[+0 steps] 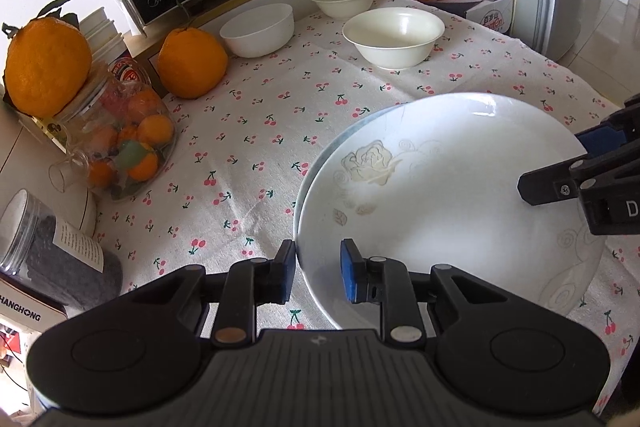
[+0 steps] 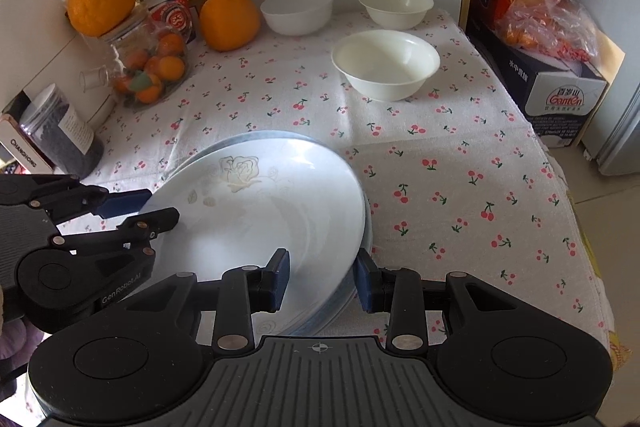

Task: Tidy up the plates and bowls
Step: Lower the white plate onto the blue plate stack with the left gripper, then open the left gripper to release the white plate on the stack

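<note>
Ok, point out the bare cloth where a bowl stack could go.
Bare cloth lies right of the plate stack, up to the table edge, and between the stack and the front bowl. The left edge is crowded: fruit jar, dark jar, oranges.

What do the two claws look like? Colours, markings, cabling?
Both are matte black plastic linkages with silver pivot pins and blue pads on the fingertips. The left claw carries white "GenRobot.AI" lettering on its side. The right claw has a ribbed body with a small crosshair mark. No cables or sleeves visible.
</note>
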The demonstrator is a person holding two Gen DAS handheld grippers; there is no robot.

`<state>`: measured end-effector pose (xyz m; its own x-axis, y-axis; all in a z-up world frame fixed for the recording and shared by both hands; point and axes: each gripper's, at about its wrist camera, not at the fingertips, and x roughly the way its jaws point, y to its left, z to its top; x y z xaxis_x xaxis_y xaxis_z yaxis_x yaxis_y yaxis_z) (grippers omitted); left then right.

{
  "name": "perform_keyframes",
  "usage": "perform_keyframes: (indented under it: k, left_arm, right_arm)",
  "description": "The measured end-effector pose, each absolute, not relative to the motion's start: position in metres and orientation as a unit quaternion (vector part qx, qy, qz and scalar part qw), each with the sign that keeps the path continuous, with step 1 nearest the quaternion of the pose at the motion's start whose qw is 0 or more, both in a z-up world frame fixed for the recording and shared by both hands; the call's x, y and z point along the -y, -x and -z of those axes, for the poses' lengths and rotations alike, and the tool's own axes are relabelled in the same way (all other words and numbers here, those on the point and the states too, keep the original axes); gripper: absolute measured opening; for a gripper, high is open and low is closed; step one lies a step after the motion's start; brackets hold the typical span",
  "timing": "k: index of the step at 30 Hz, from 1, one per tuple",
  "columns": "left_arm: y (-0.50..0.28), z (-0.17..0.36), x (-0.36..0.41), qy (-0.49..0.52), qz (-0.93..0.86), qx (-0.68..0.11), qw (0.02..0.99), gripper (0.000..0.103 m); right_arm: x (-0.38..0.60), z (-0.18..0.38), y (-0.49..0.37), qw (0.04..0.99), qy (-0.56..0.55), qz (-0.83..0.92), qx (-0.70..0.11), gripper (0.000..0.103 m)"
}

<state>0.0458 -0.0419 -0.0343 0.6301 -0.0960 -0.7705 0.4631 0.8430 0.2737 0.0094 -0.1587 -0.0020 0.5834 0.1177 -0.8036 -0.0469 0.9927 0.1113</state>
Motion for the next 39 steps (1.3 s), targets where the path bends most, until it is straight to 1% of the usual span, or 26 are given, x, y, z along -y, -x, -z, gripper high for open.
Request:
perform_keyframes:
  k: [4, 14, 25, 26, 27, 29, 32, 33, 35, 37, 39]
  left_arm:
    - [-0.044, 0.036, 0.043, -0.242, 0.159, -0.395, 0.872, 0.022]
    - [-0.044, 0.037, 0.042, -0.237, 0.161, -0.399, 0.871, 0.022]
    - [-0.045, 0.036, 0.041, -0.229, 0.165, -0.403, 0.87, 0.022]
    - [-0.045, 0.036, 0.041, -0.228, 0.166, -0.404, 0.87, 0.022]
    - [-0.045, 0.035, 0.04, -0.226, 0.166, -0.405, 0.87, 0.025]
    - [-0.045, 0.035, 0.039, -0.219, 0.169, -0.407, 0.87, 0.028]
    - [-0.045, 0.034, 0.039, -0.209, 0.171, -0.41, 0.871, 0.029]
    - [-0.045, 0.033, 0.038, -0.205, 0.173, -0.411, 0.871, 0.029]
    - [-0.046, 0.032, 0.037, -0.195, 0.177, -0.413, 0.872, 0.034]
    - [-0.047, 0.031, 0.037, -0.185, 0.182, -0.413, 0.873, 0.043]
    - [-0.047, 0.029, 0.037, -0.178, 0.184, -0.412, 0.875, 0.05]
  right_arm:
    - [0.156, 0.002, -0.008, 0.89, -0.019, -0.051, -0.453, 0.034]
    - [0.147, 0.003, -0.006, 0.885, 0.033, -0.067, -0.459, 0.035]
    - [0.15, 0.006, -0.009, 0.87, 0.038, -0.076, -0.485, 0.036]
    - [0.151, 0.006, -0.009, 0.87, 0.036, -0.078, -0.486, 0.038]
    - [0.152, 0.006, -0.01, 0.87, 0.031, -0.08, -0.486, 0.04]
    - [0.153, 0.004, -0.01, 0.871, 0.027, -0.082, -0.483, 0.051]
    - [0.154, 0.0, -0.011, 0.874, 0.026, -0.085, -0.477, 0.061]
    - [0.155, 0.0, -0.012, 0.874, 0.023, -0.085, -0.477, 0.062]
    - [0.157, -0.001, -0.013, 0.875, 0.018, -0.084, -0.477, 0.067]
    - [0.159, -0.002, -0.015, 0.875, 0.013, -0.084, -0.476, 0.07]
    - [0.162, -0.003, -0.016, 0.876, 0.006, -0.084, -0.474, 0.073]
